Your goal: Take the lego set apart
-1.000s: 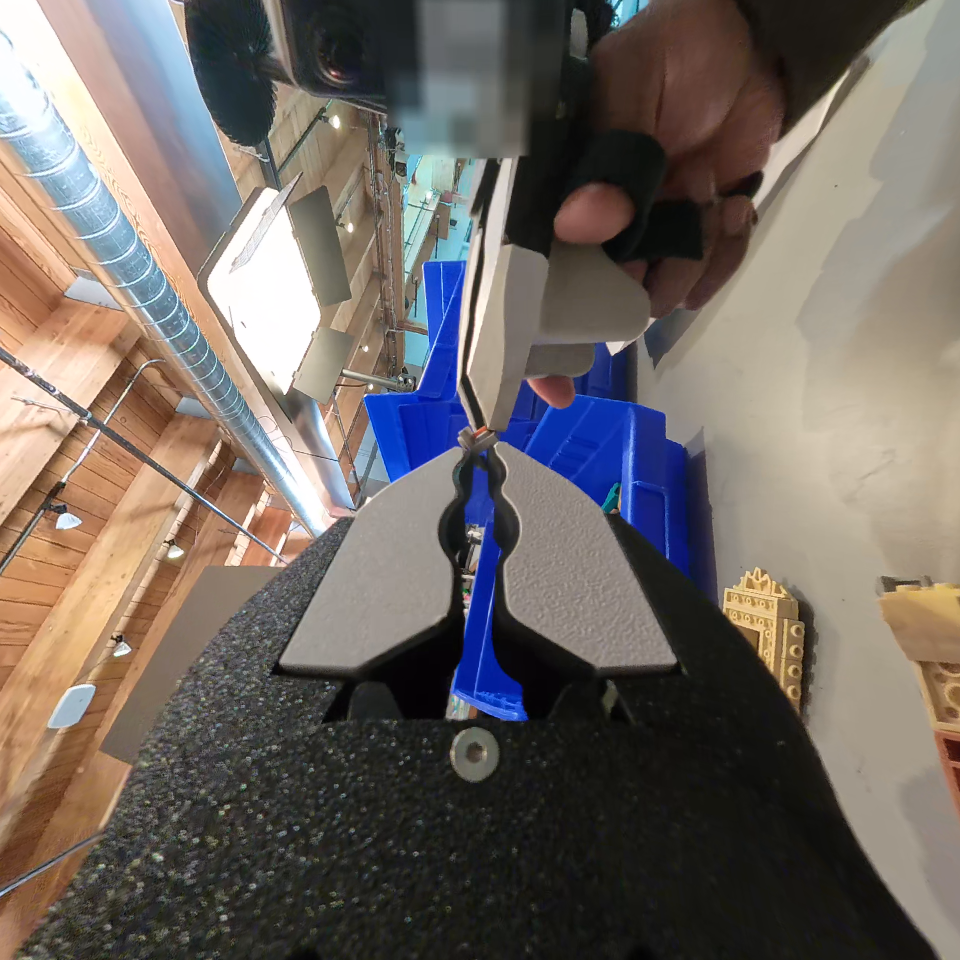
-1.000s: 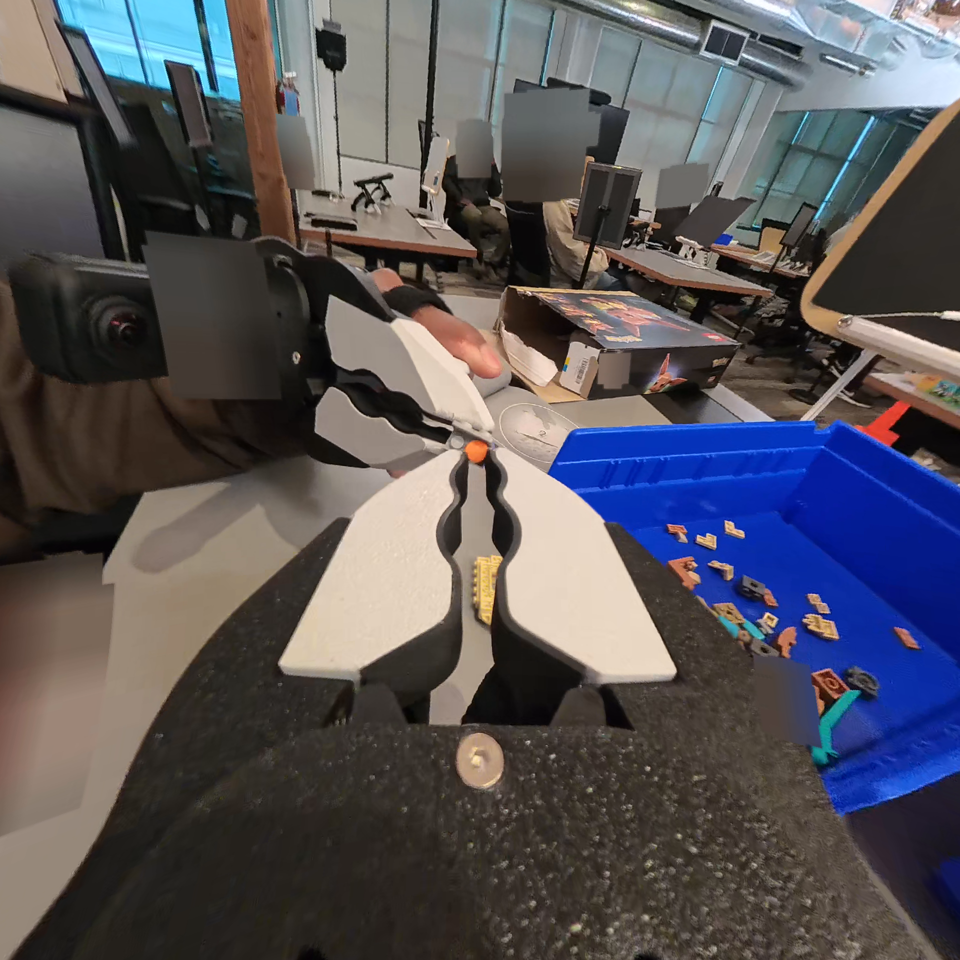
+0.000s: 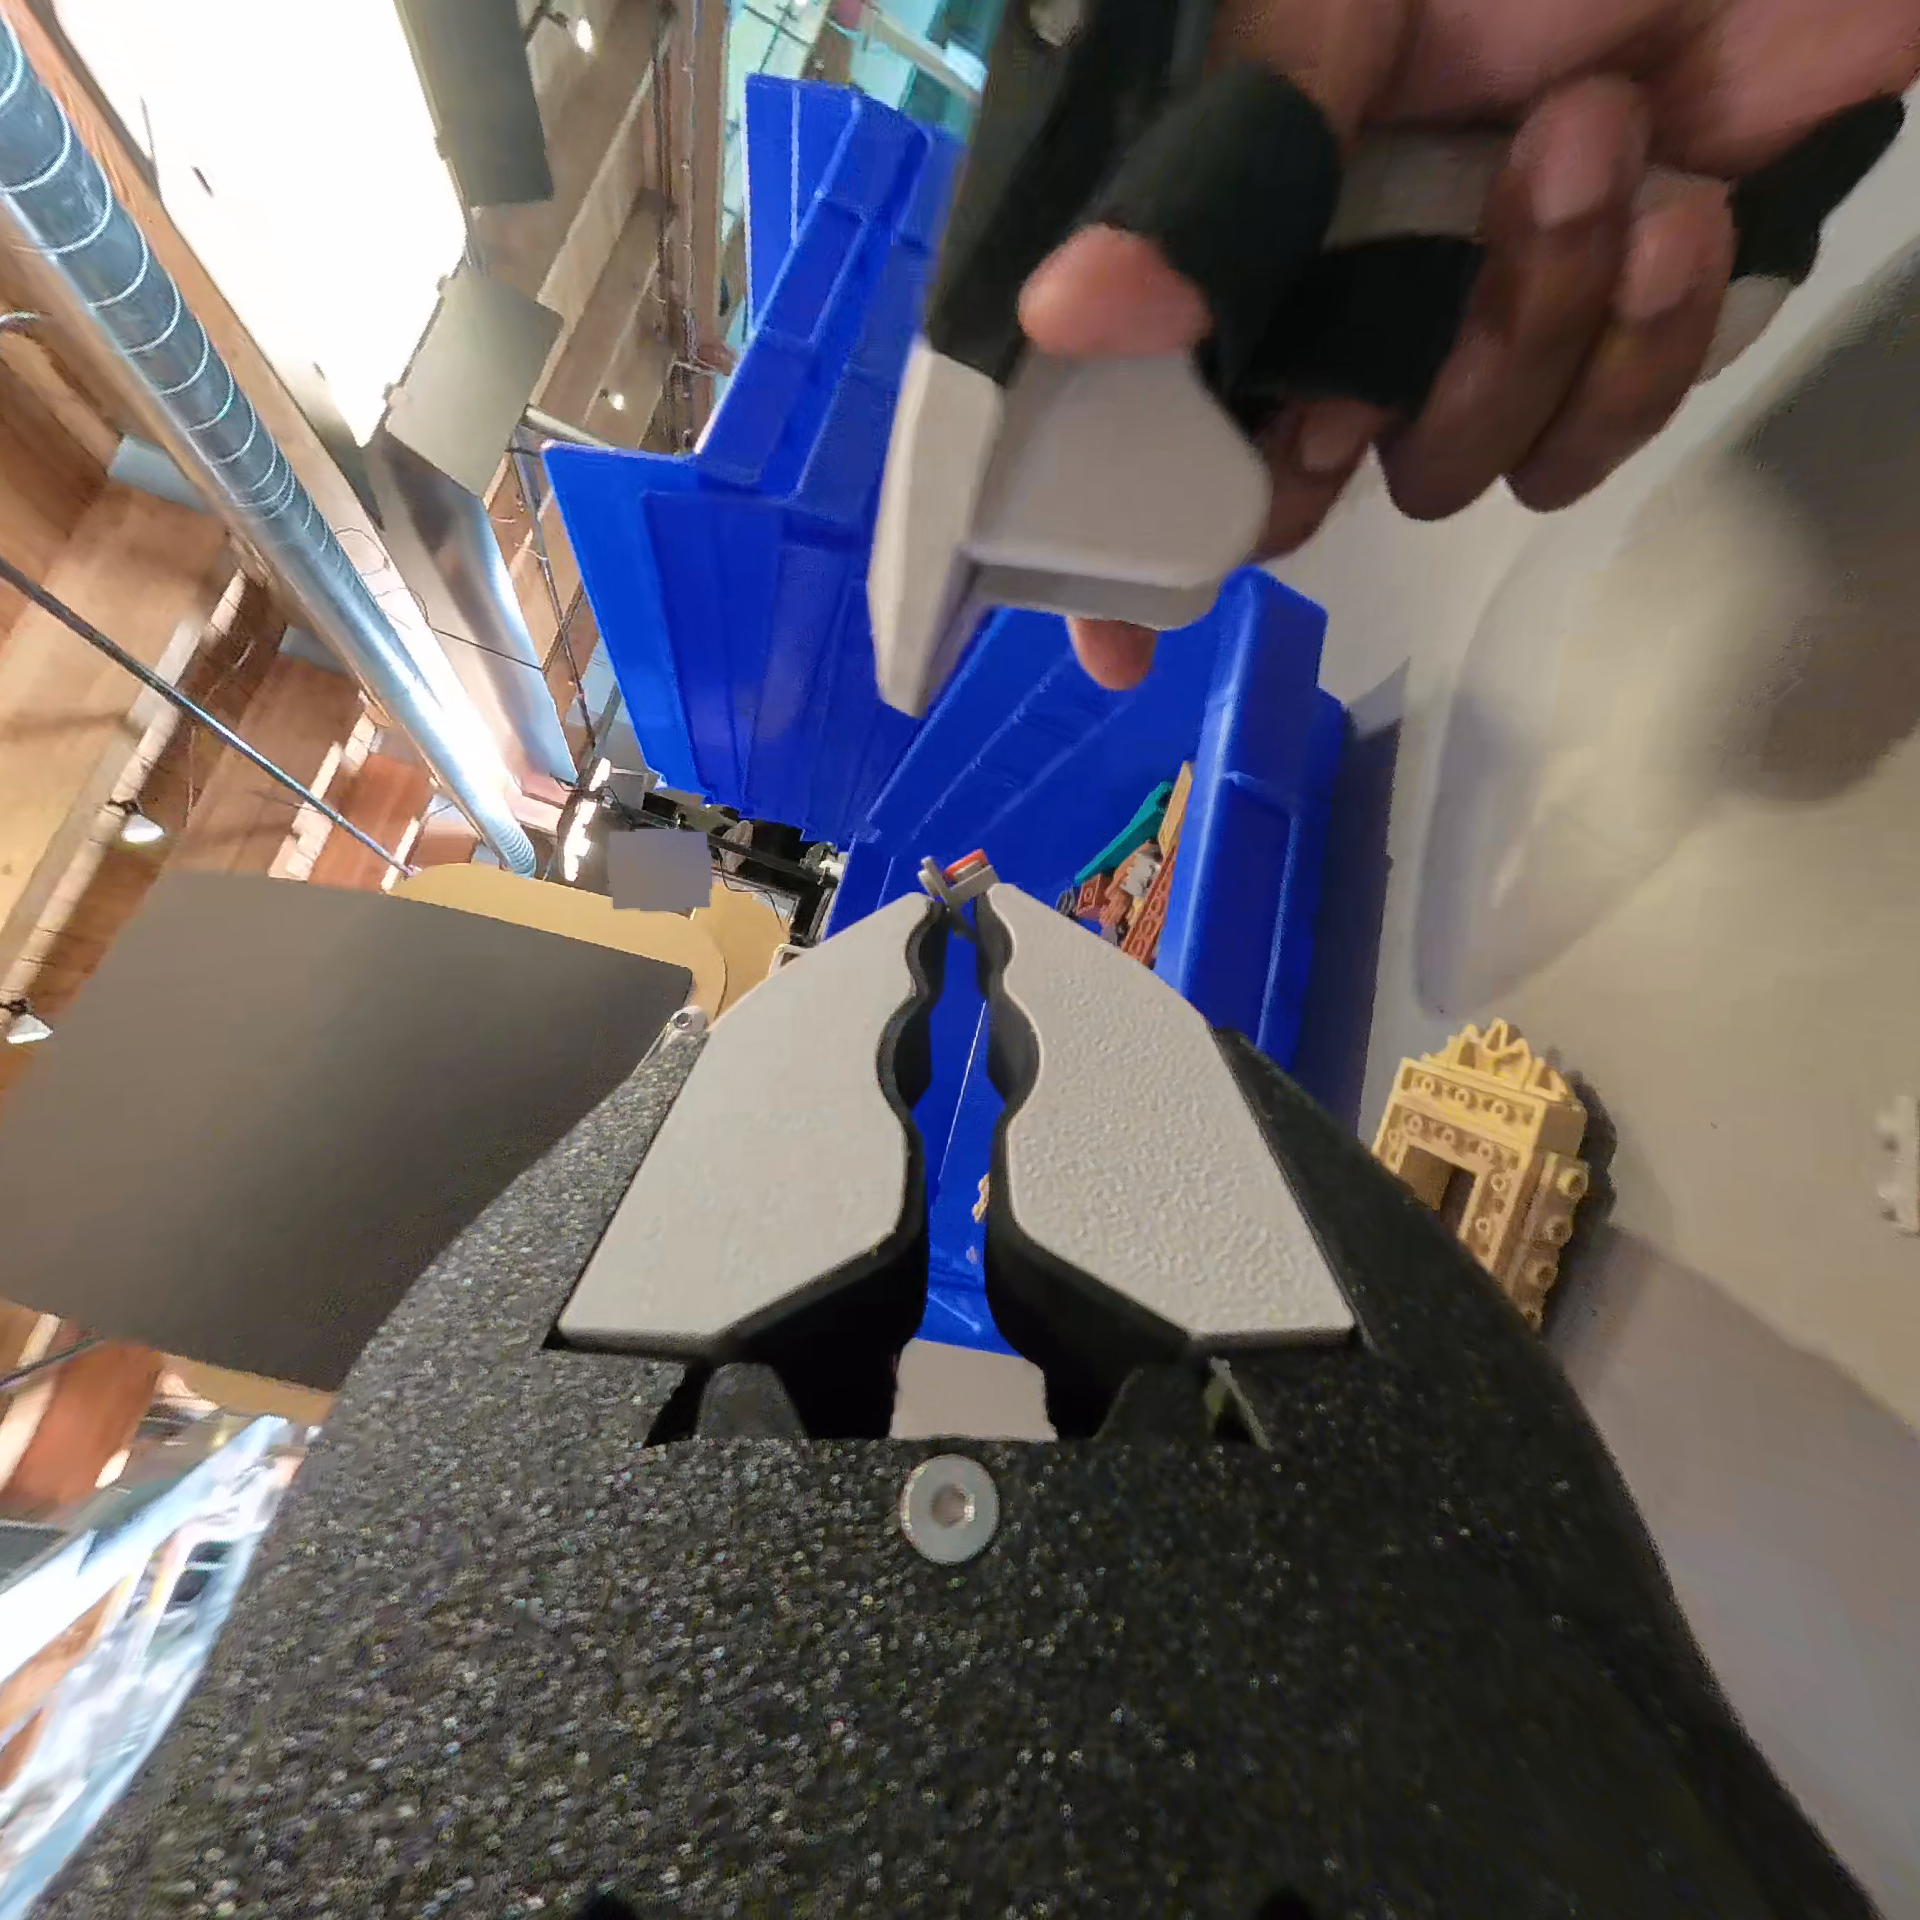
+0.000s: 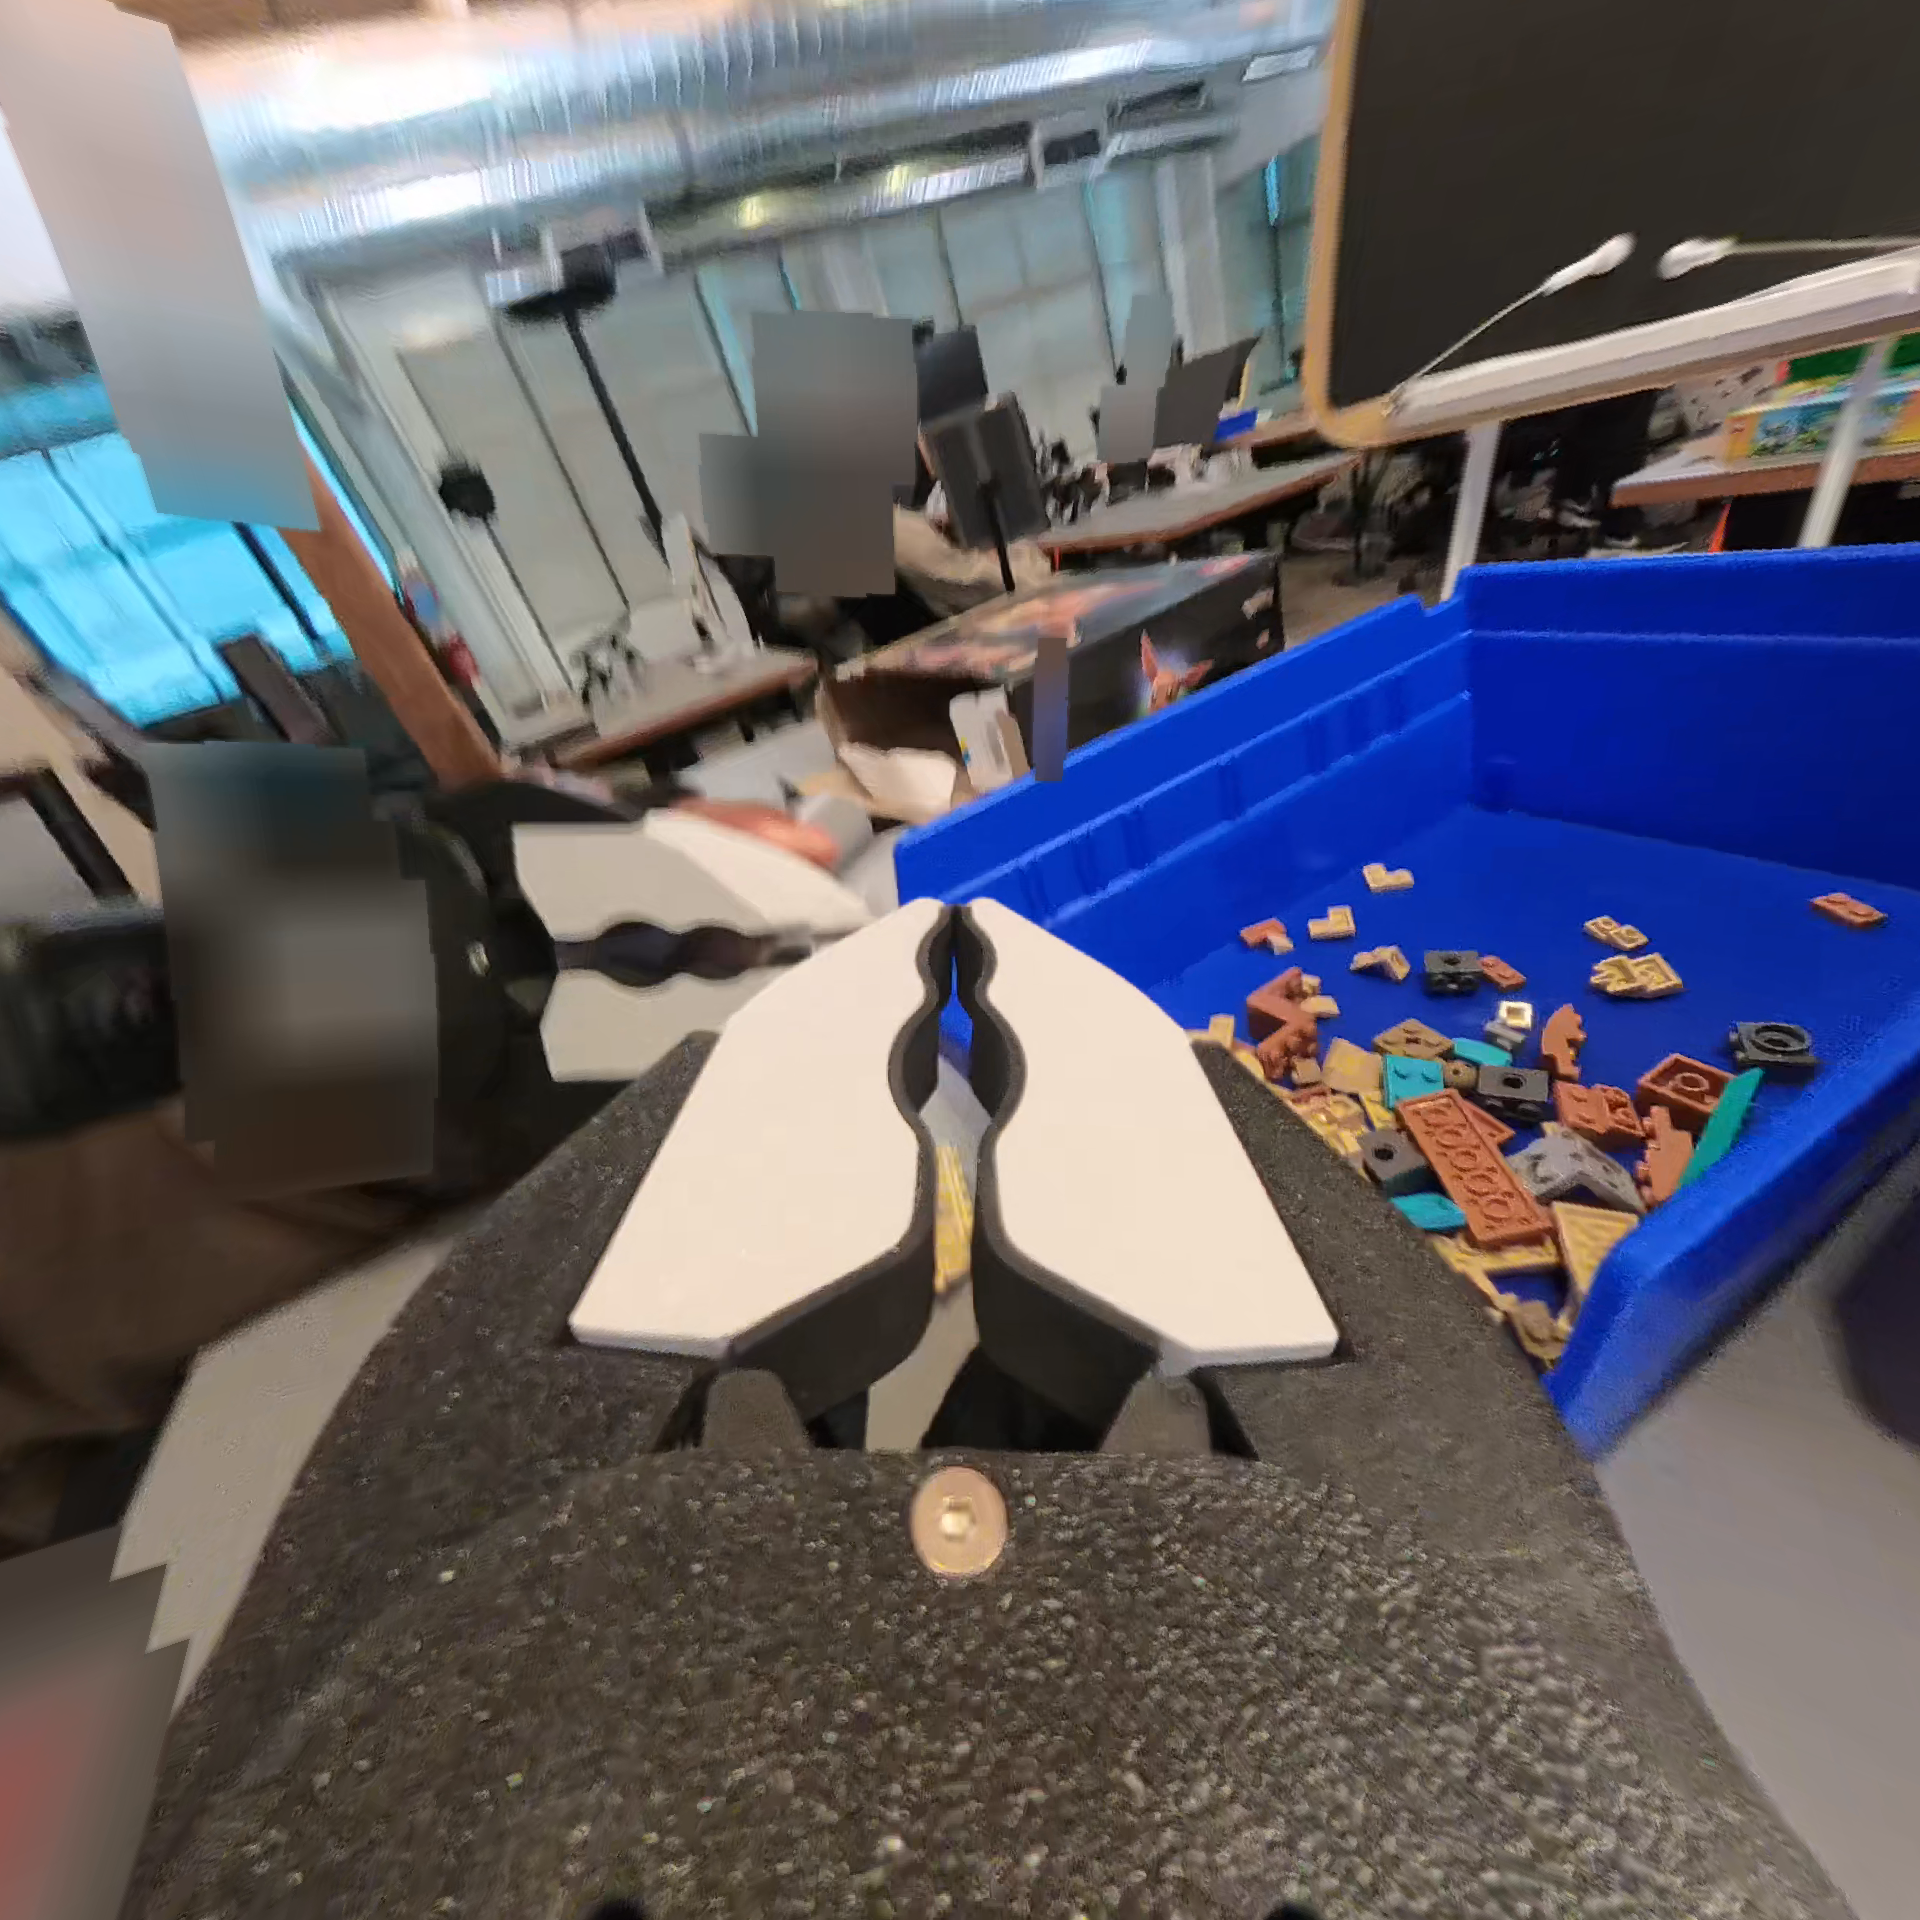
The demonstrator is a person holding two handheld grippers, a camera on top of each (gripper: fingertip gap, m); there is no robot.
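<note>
Left wrist view, nearest first: the left gripper (image 3: 958, 902) has its 2 gray fingers (image 3: 790, 1122) drawn almost together, and their tips pinch a small gray piece with a red-orange part (image 3: 961, 871), which sticks out just past them. Beyond the tips lies a blue bin (image 3: 1278, 831) holding a heap of small toy bricks (image 3: 1138, 894) in brown, tan and teal. Beside the bin, on the pale gray table (image 3: 1714, 1039), stands a tan brick-built arch (image 3: 1486, 1153). Farther off, blurred, the right gripper (image 3: 935, 582) hangs over the bin in a person's hand (image 3: 1558, 260), well apart from the held piece.

Right wrist view: the right gripper (image 4: 954, 912) is closed with its 2 fingertips (image 4: 914, 935) meeting and nothing between them. Through the slot lower down between the fingers a bit of tan brickwork (image 4: 951, 1216) shows on the table below. Just right of the fingers sits the blue bin (image 4: 1195, 831) with loose bricks (image 4: 1475, 1122) scattered across its floor. To the left, blurred, is the left gripper (image 4: 831, 940), its tip hidden behind the right gripper's fingers. Desks and a dark cardboard box (image 4: 1091, 665) stand far behind.
</note>
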